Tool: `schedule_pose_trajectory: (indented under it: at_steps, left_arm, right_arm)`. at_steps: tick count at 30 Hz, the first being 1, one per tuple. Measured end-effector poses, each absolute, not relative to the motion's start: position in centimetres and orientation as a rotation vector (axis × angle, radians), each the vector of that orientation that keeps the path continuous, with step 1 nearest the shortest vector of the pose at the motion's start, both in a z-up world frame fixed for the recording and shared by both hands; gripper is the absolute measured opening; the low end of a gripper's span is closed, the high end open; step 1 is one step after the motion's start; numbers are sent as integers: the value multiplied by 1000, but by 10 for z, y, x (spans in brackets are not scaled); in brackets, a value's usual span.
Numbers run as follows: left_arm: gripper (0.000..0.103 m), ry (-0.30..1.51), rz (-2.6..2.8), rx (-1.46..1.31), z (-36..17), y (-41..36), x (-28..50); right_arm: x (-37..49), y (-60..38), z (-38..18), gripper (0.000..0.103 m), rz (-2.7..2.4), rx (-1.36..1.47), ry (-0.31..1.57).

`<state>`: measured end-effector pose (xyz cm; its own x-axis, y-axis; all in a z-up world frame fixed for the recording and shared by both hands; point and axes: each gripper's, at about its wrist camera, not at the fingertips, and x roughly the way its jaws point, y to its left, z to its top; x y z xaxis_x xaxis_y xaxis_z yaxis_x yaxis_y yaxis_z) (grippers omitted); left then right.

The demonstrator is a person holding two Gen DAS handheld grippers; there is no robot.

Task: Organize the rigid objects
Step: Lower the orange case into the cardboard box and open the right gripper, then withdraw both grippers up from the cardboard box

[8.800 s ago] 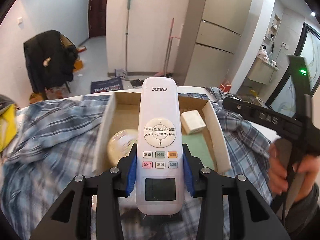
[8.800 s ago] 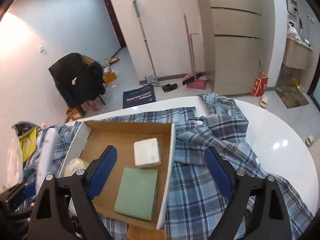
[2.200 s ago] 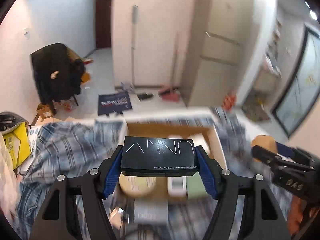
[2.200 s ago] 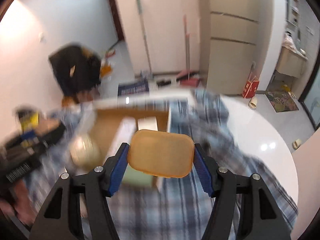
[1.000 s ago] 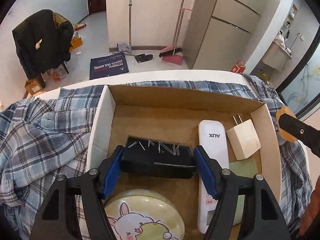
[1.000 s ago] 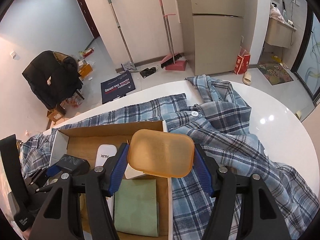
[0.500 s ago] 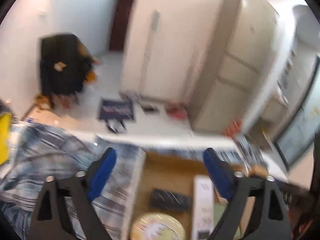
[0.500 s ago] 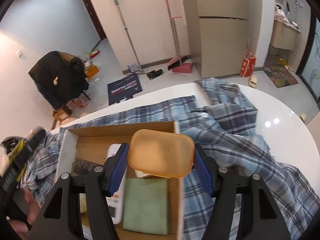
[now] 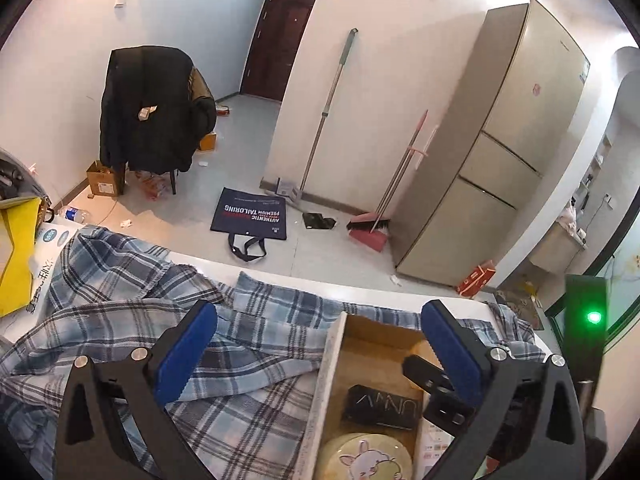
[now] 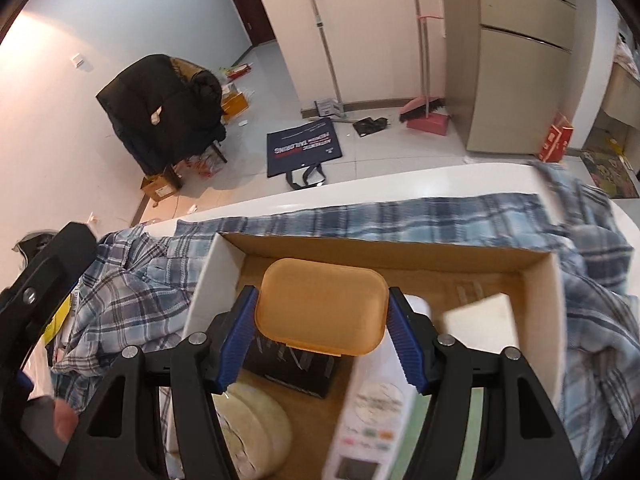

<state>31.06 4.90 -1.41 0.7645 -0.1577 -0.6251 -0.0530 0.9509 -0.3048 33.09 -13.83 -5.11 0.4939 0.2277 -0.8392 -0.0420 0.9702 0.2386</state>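
Gripping an orange case [image 10: 322,307] between its blue pads [image 10: 236,340], the right gripper [image 10: 322,338] holds it over the cardboard box [image 10: 556,280], jaws clamped on its two short sides. Case is flat, rounded-rectangle, matte orange plastic w/ a raised rim along the lower edge (no label visible). It sits above the box's contents, not touching them as far as can be told.

Inside the box, right wrist view: black case [image 10: 292,368] w/ silver lettering directly under the orange one, round pale tin [image 10: 252,420] near the box's near-left corner, white remote [image 10: 376,408] running lengthwise beside it, white charger block [image 10: 480,320] toward the far right wall. A green flat item shows only as a sliver, mostly hidden.

Left gripper [image 9: 320,356] hangs w/ jaws wide apart, nothing between them, over the plaid shirt [image 9: 120,300] and the box's left wall [image 9: 326,380]. In that view the black case [image 9: 382,406] lies flat on the box floor, tin [image 9: 366,458] w/ a rabbit picture just in front of it. The box sits on the shirt, on the white table [image 10: 400,184].
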Motion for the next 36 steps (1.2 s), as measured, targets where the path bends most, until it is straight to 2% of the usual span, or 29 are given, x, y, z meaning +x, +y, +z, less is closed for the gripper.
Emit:
schedule_pose_trajectory:
  at_steps: [9,12,15,22,27,36]
  left_arm:
    - [103,751,-32,-331,-22,59,315]
    - [103,755,-11,-303,-22,55,315]
    - [103,733,25,-296,-10,54,308]
    - [103,585,-43,-259,46,38,272]
    - [103,506,-98,-230,83,25,246]
    - [103,415,-72,-188,125,28,165]
  right_arm:
    - [341,-125,-68,63,182,151,1081]
    - [342,-125,-71,71,186,181,1109]
    - [337,-133,-64,71,189,227,1112]
    - [305,-159,-15,72,205,249,1014]
    - [267,-180,31,82,221,272,893]
    - [192,-195,77,84,308,211,733]
